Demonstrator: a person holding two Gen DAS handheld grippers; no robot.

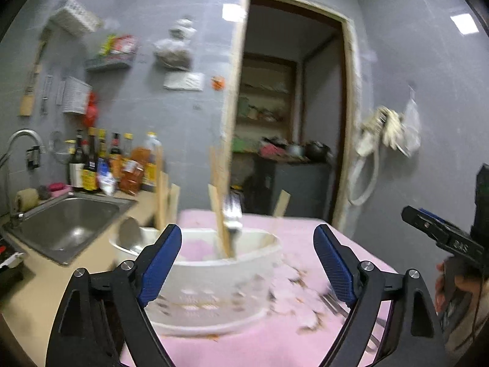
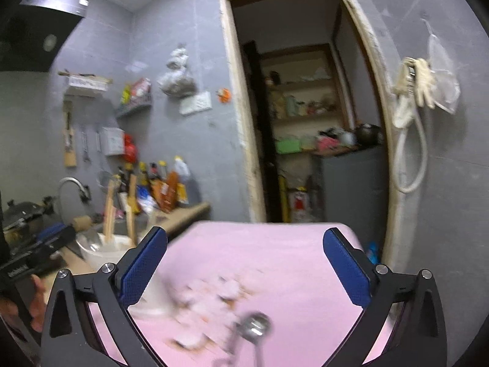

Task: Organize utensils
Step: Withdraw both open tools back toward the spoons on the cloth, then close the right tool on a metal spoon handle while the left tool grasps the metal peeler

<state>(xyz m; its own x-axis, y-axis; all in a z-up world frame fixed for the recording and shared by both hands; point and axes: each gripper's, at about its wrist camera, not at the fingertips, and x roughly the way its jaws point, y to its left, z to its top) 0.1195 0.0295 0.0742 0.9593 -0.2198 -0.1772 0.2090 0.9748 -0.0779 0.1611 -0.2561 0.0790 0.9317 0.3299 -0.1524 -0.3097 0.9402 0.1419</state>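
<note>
In the left wrist view, the left gripper (image 1: 246, 264) is seen with its blue-padded jaws spread wide and nothing pressed between them. Framed in the gap at lower centre is a white perforated basket (image 1: 214, 287), in which wooden chopsticks (image 1: 221, 214) and a blurred metal utensil (image 1: 233, 214) are stood upright. A fork (image 1: 333, 301) is shown lying on the pink cloth (image 1: 275, 336) just beside the basket, at lower right, partly hidden by the right-hand finger. A steel sink (image 1: 70, 223) and a row of bottles (image 1: 116, 165) are visible at left only in this view in full.

In the right wrist view, the right gripper (image 2: 244, 270) is likewise held wide open and empty. A metal spoon (image 2: 255, 327) is shown on the cloth at the bottom centre, blurred. The basket is pushed to the lower left here, mostly hidden.

The pink cloth is spread over a table. Grey tiled walls (image 2: 189, 61) and an open doorway (image 2: 305, 107) with shelves are seen behind.
</note>
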